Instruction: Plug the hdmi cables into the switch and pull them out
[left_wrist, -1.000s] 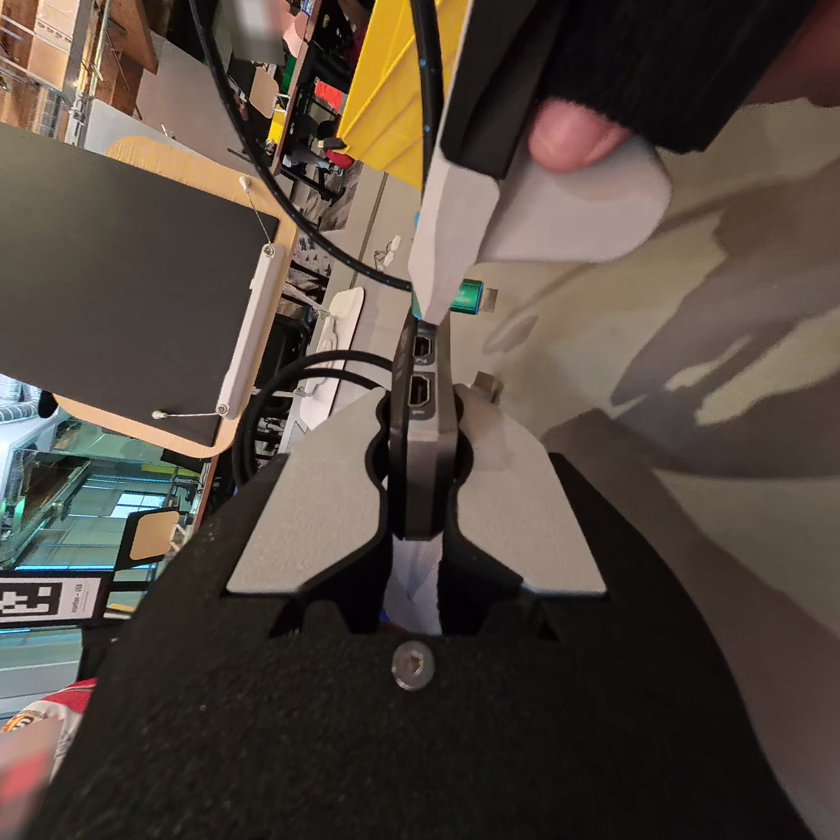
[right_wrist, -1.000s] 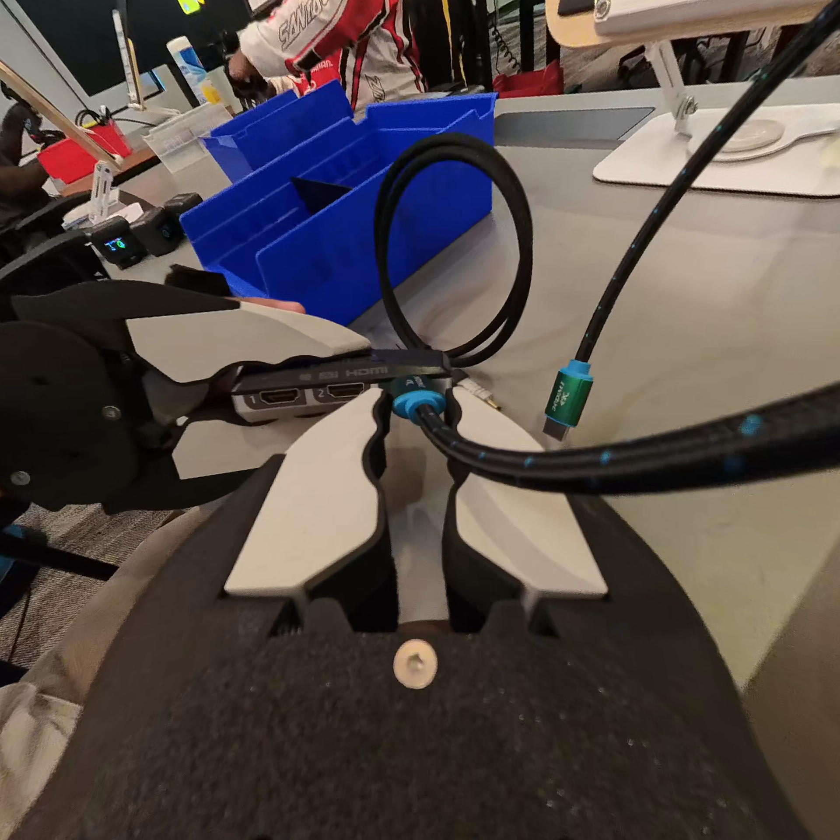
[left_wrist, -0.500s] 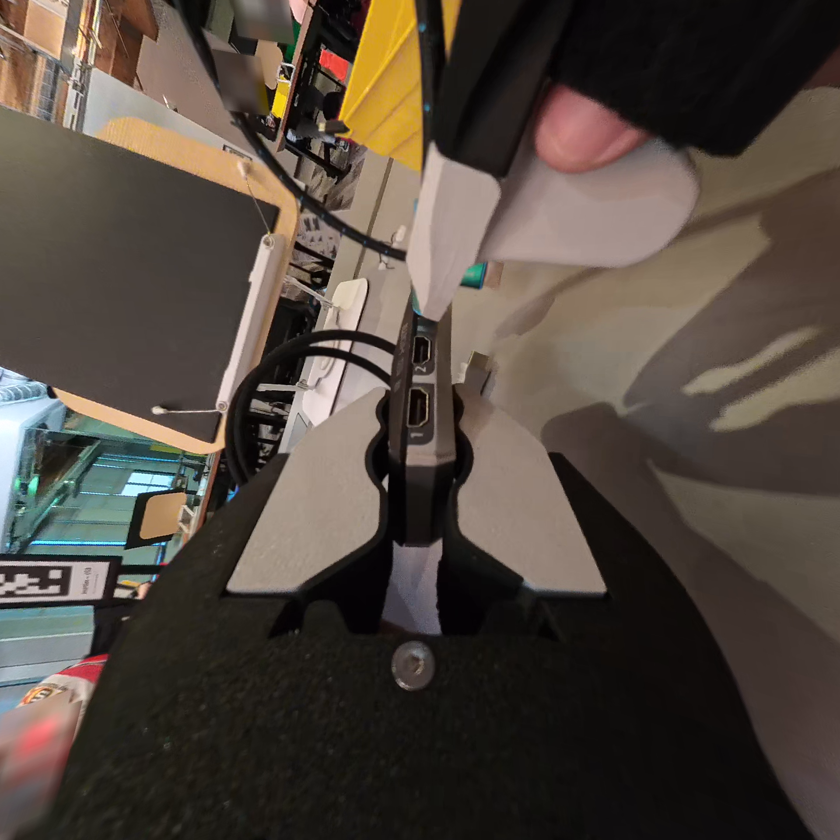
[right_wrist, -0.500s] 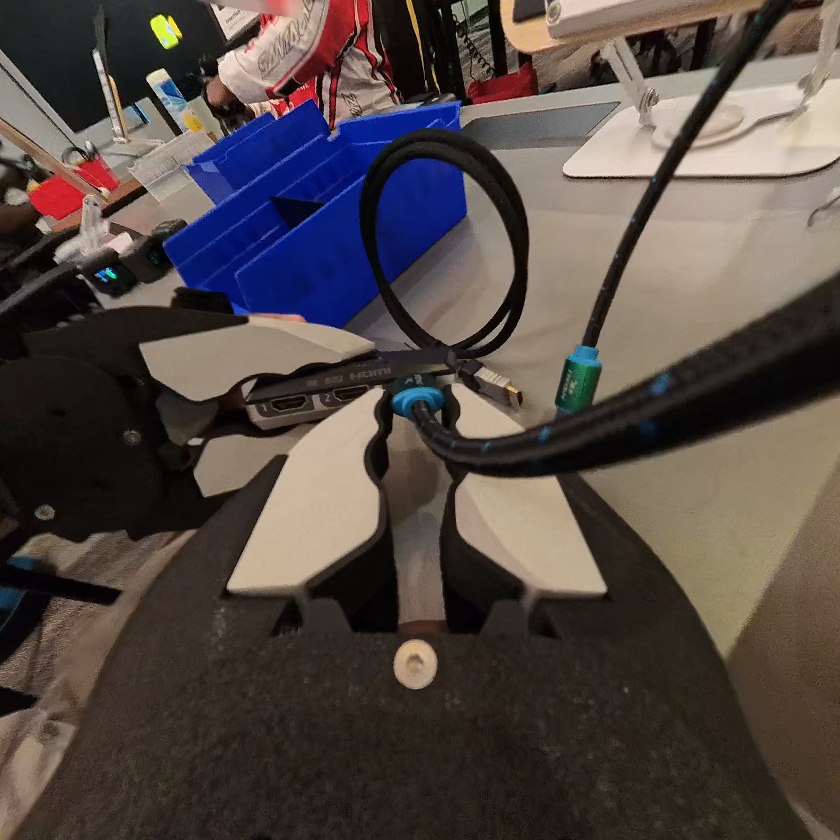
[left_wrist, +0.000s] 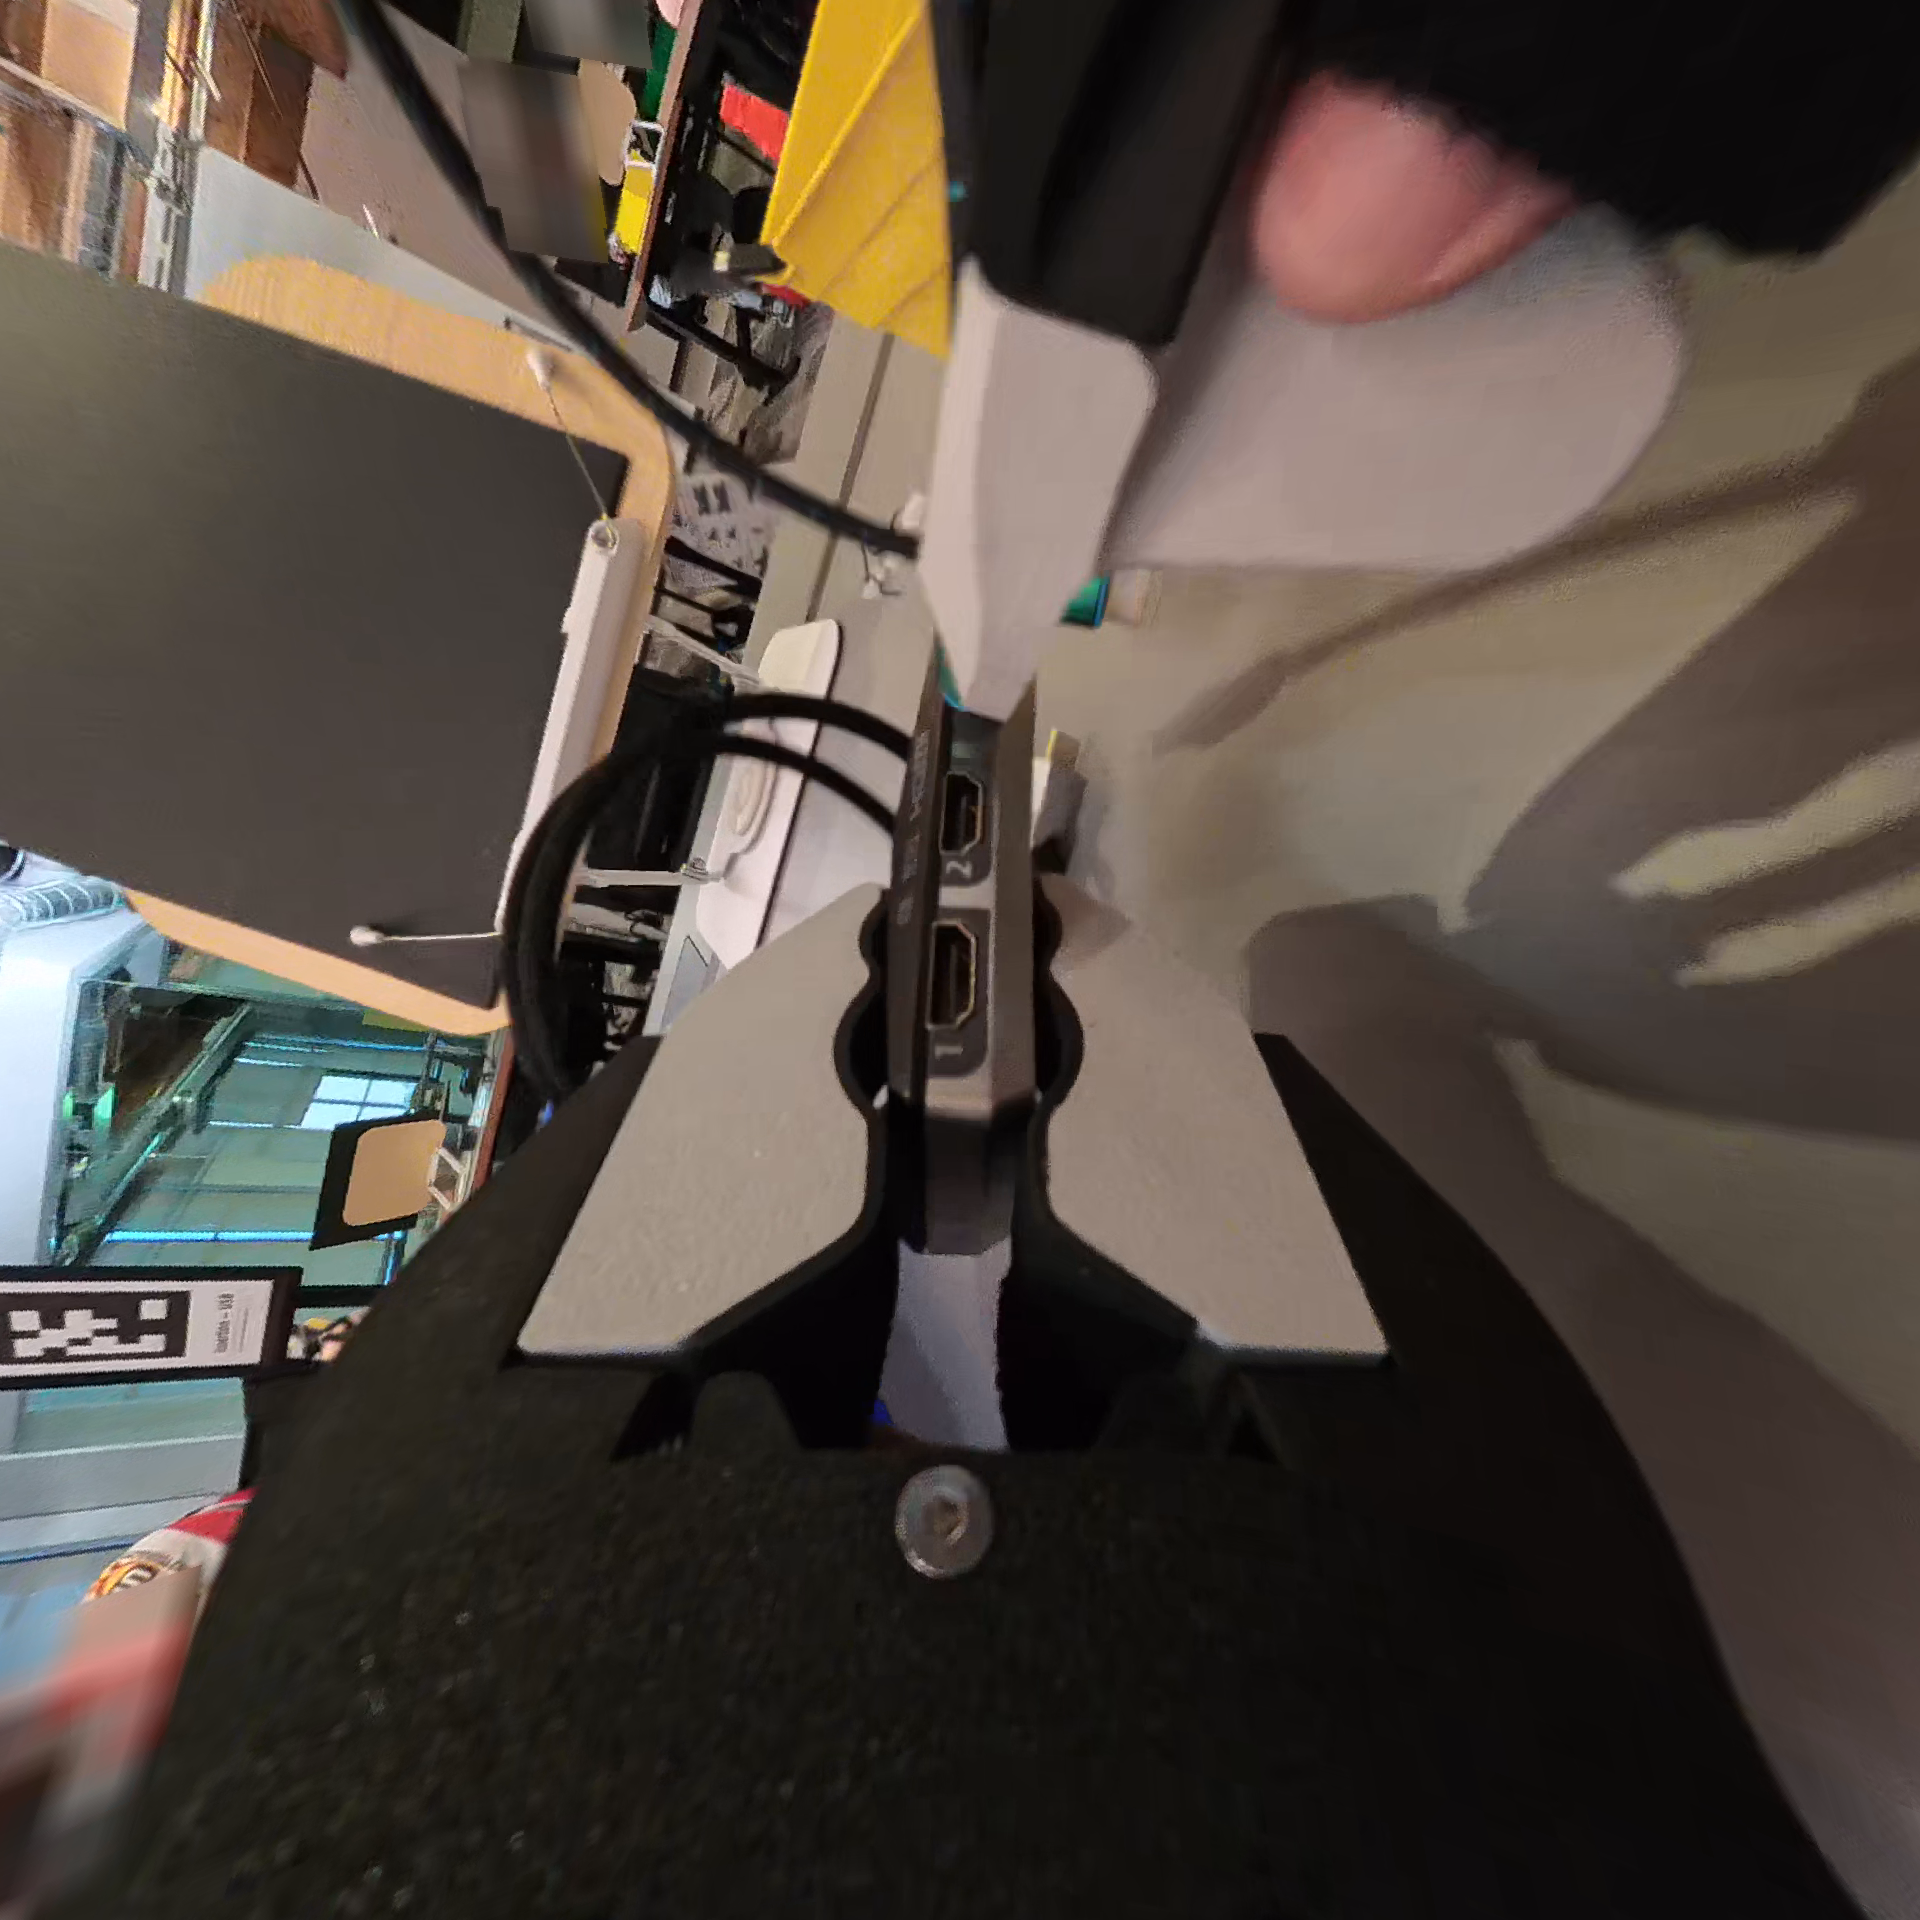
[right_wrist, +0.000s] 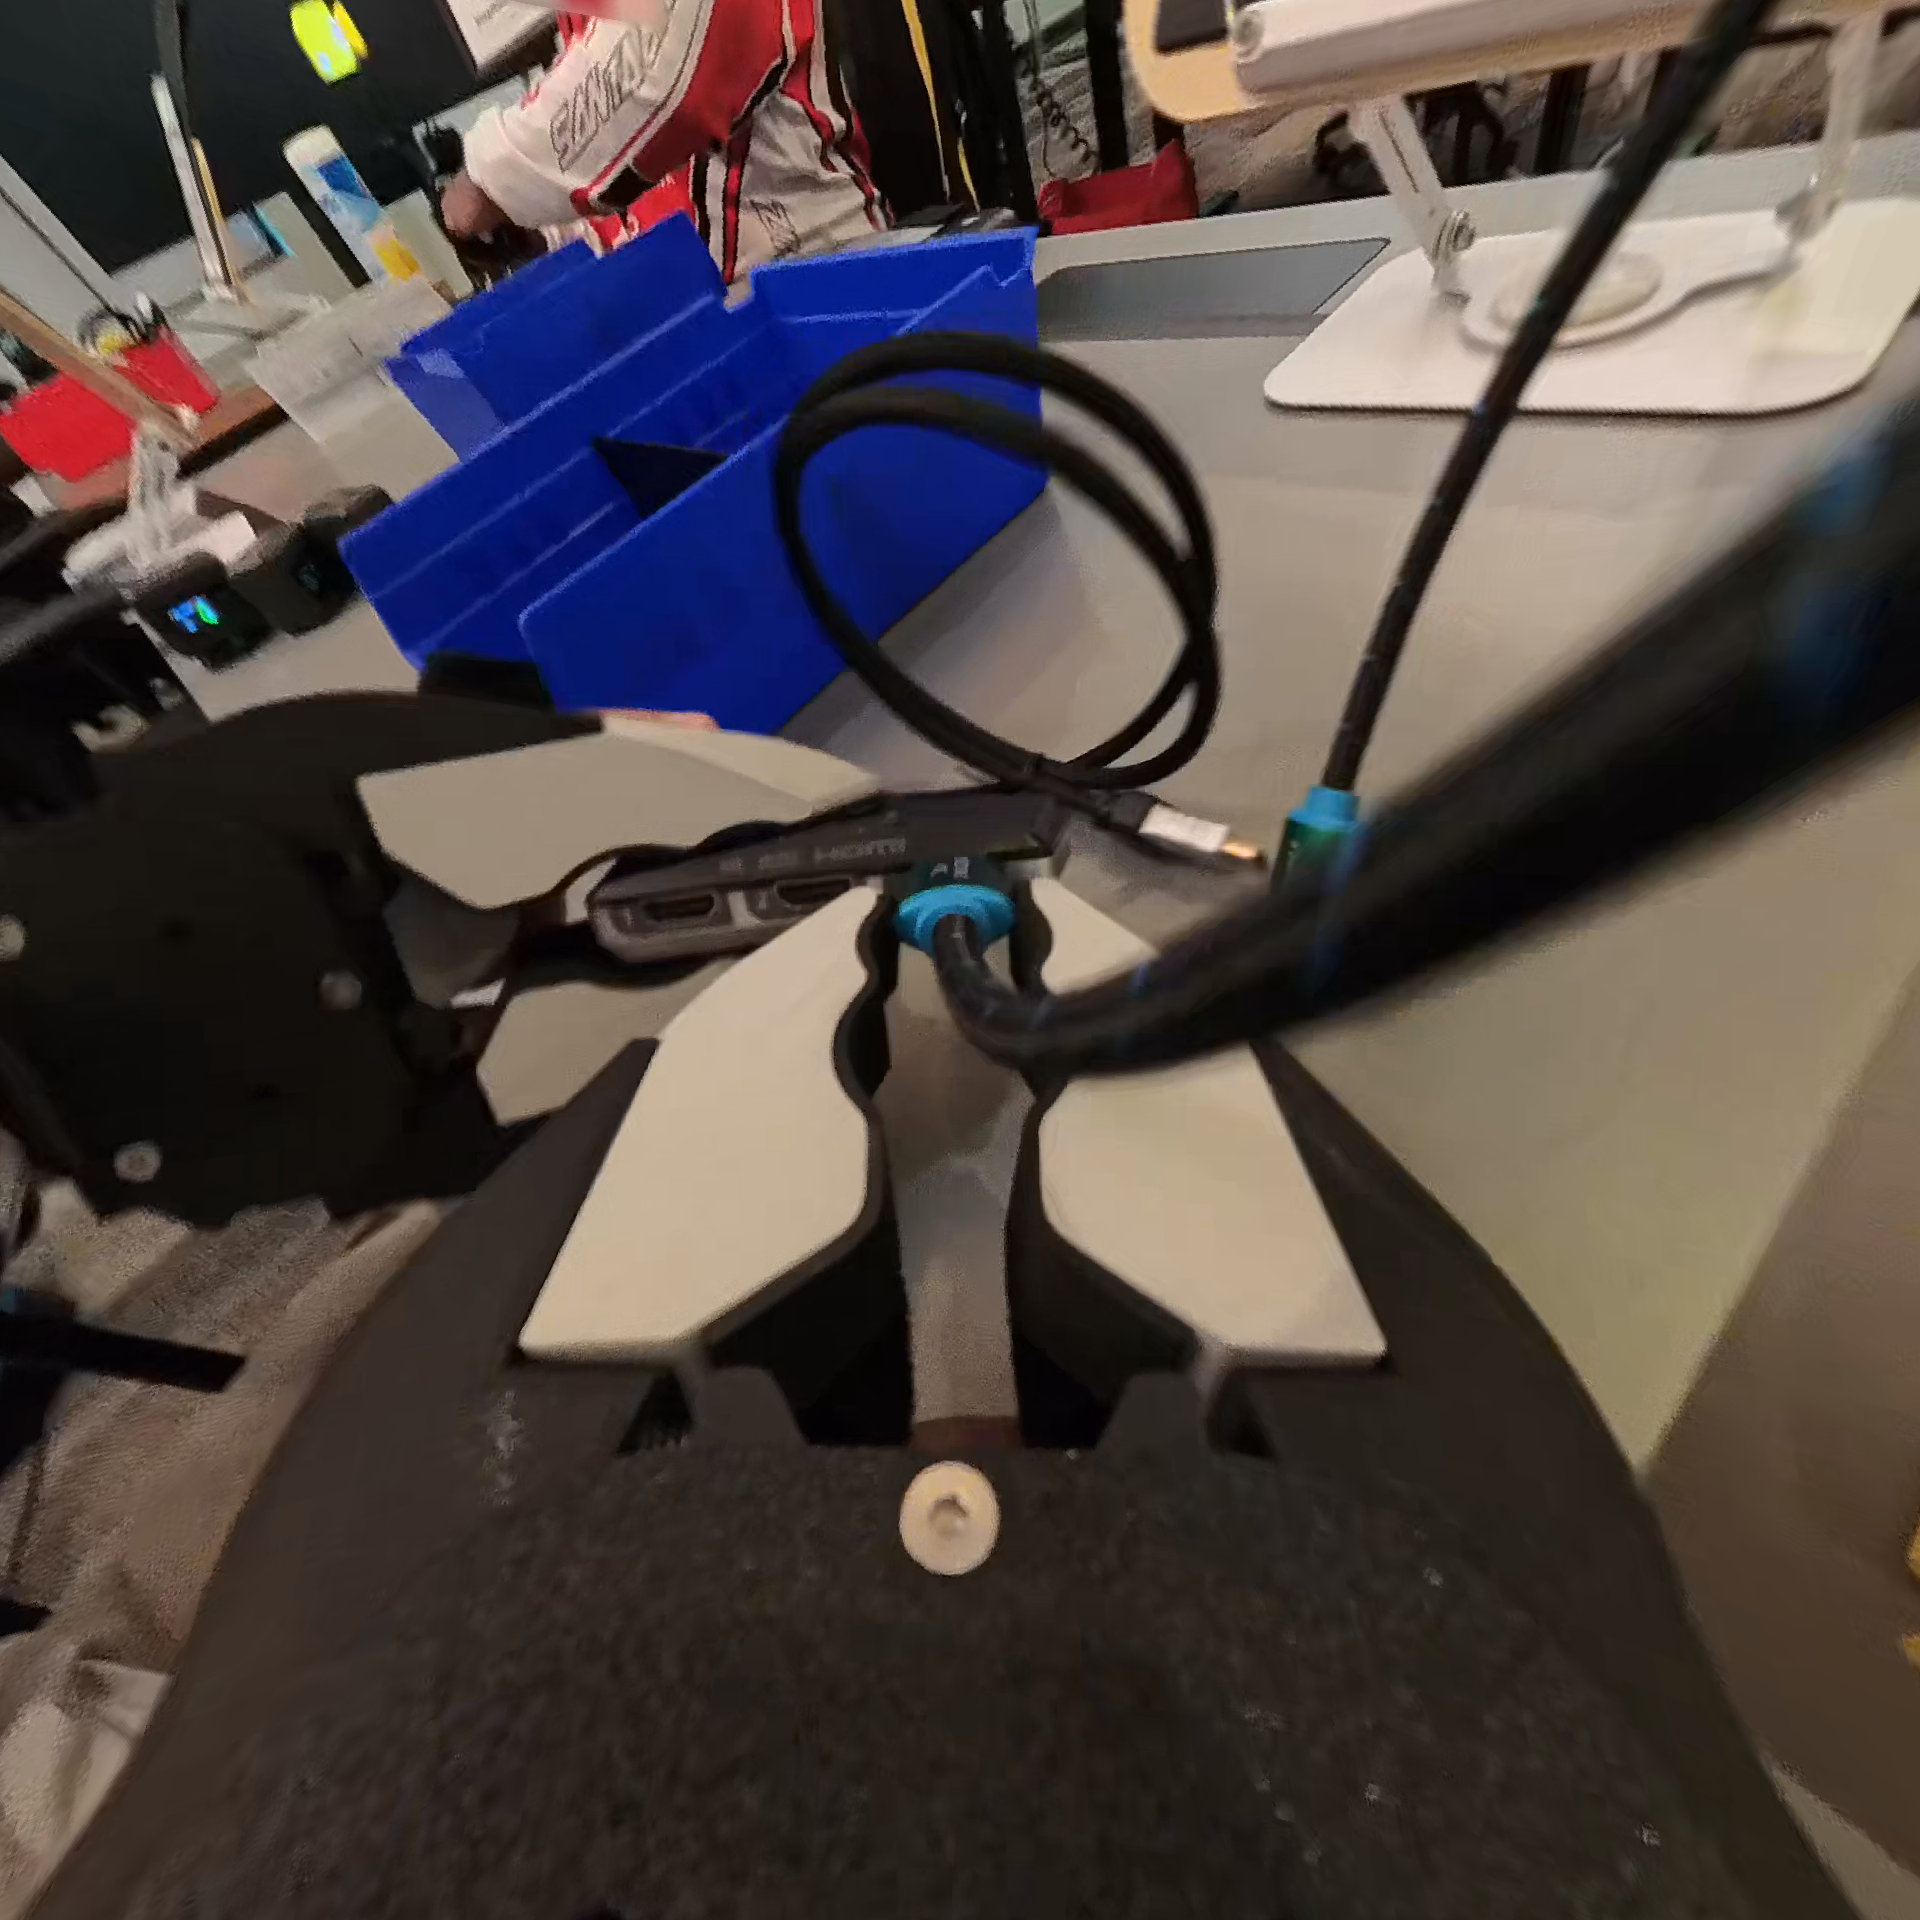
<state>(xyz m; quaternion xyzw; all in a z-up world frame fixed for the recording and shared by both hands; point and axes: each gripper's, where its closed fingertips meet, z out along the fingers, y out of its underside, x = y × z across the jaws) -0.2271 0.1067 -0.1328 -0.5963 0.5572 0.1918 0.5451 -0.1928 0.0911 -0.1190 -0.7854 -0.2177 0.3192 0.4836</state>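
Note:
My left gripper (left_wrist: 961, 935) is shut on the dark grey HDMI switch (left_wrist: 961, 1039), held on edge off the table. Two of its ports face me and are empty. My right gripper (right_wrist: 954, 935) is shut on a blue-collared HDMI plug (right_wrist: 956, 883) set against the switch (right_wrist: 810, 873) beside those ports. How deep it sits is hidden. Its braided black-and-blue cable (right_wrist: 1455, 914) arcs off to the right. A second, green-collared plug (right_wrist: 1311, 847) hangs free just right of the switch. The right gripper's fingers (left_wrist: 1029, 468) show at the switch's far end in the left wrist view.
The switch's own black lead loops (right_wrist: 997, 561) above the grey table (right_wrist: 1455, 1143) and ends in a gold-tipped connector (right_wrist: 1190, 831). A blue bin (right_wrist: 727, 499) stands behind it, a white stand base (right_wrist: 1558, 343) at the back right, and a person in a red-and-white jacket (right_wrist: 686, 114) beyond. Some 4 cm of space lies between my two pairs of fingers.
Both grippers keep their holds. The switch and blue plug have stayed together while both hands shifted slightly. The braided cable has swung and the hanging green plug sits closer to the switch.

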